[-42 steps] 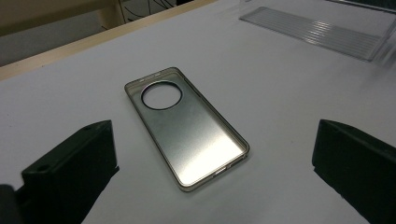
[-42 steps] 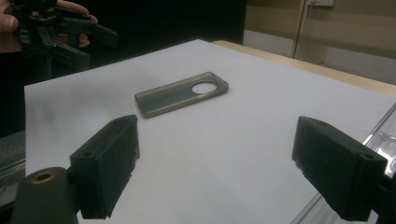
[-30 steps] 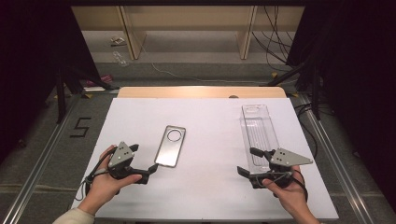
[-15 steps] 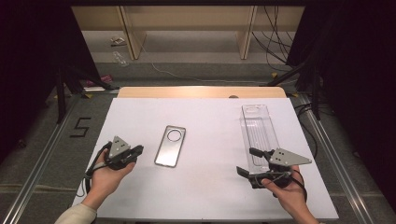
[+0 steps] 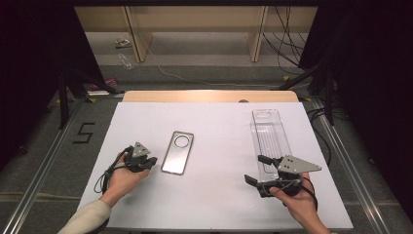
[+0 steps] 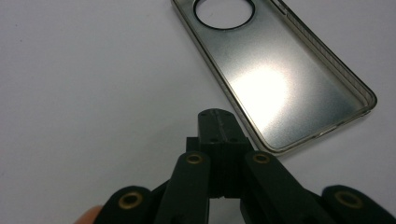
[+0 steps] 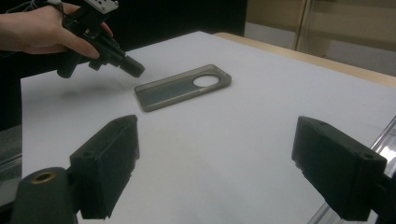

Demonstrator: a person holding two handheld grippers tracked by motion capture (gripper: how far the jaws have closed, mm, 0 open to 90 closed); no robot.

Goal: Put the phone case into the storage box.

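From the high view, the smoky see-through phone case (image 5: 178, 152) lies flat on the white surface (image 5: 214, 126), left of centre, camera hole at the far end. The left gripper (image 5: 152, 161) sits just beside its near left edge, fingers pressed together with nothing between them; they've just snapped closed. Over on the right, the right gripper (image 5: 259, 169) hangs at the near end of a clear plastic tray (image 5: 269, 134), fingers spread and empty. Only writing I can read is a "5" (image 5: 84, 132) marked on the floor left of the surface.

Left gripper view: the two fingers (image 6: 218, 127) meet in one black block, tip right at the long edge of the phone case (image 6: 275, 79), near its plain end. Whether it actually touches, can't tell. No brand on the case.

Right gripper view: fingers (image 7: 109, 163) wide apart, bare surface (image 7: 224, 154) between them. Farther off, the phone case (image 7: 182, 87) and the left gripper (image 7: 133, 67) pointing at its near corner.
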